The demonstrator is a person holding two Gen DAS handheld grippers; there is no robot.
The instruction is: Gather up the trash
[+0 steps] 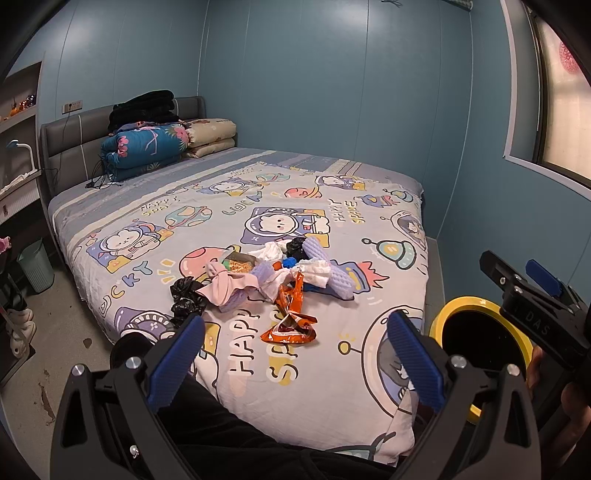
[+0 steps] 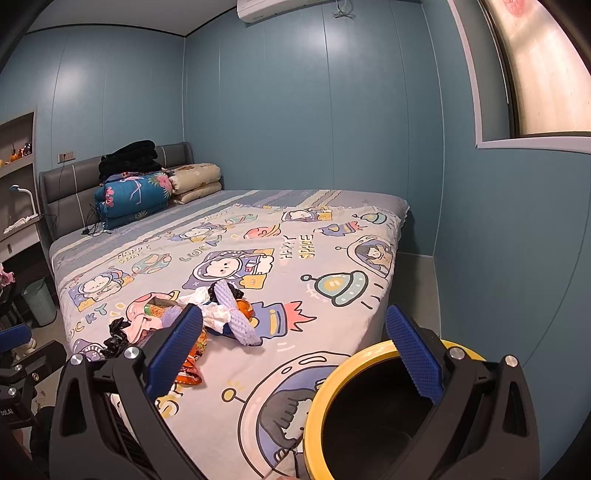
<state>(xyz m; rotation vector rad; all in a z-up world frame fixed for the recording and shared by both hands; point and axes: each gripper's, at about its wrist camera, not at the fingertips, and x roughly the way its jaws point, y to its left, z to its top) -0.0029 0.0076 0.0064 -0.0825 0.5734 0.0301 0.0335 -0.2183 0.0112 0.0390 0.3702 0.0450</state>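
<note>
Blue-padded jaws on both grippers stand wide apart with nothing held between them. From the left gripper [image 1: 295, 354] you look down its two fingers onto the foot of the bed [image 1: 388, 413], and an orange snack wrapper [image 1: 290, 325] lies crumpled on the cartoon space-print cover just beyond the fingertips. Past it sits the main trash pile [image 1: 266, 273]: white tissues, lilac foam netting, a pink rag, a scrunched black plastic bag [image 1: 184, 295] at its left edge and an opened box with something yellow inside. The right gripper [image 2: 295, 358] hovers over the yellow-rimmed bin [image 2: 373, 417], its right finger crossing above the rim; the bin is black inside and stands against the bed's near corner, to the right of the trash and apart from it. In the left wrist view that same bin shows at lower right, with the other gripper's black frame above it.

Further out, folded quilts [image 1: 147, 147] are stacked at the grey headboard [image 1: 70, 140], a blue flamingo-print one with dark cloth on top and a beige one beside it. A pale green waste basket [image 1: 35, 264] stands on the floor left of the bed, near shelves. Blue panelled walls close the room, with a window [image 2: 543, 70] on the right and an air conditioner [image 2: 280, 7] high up
</note>
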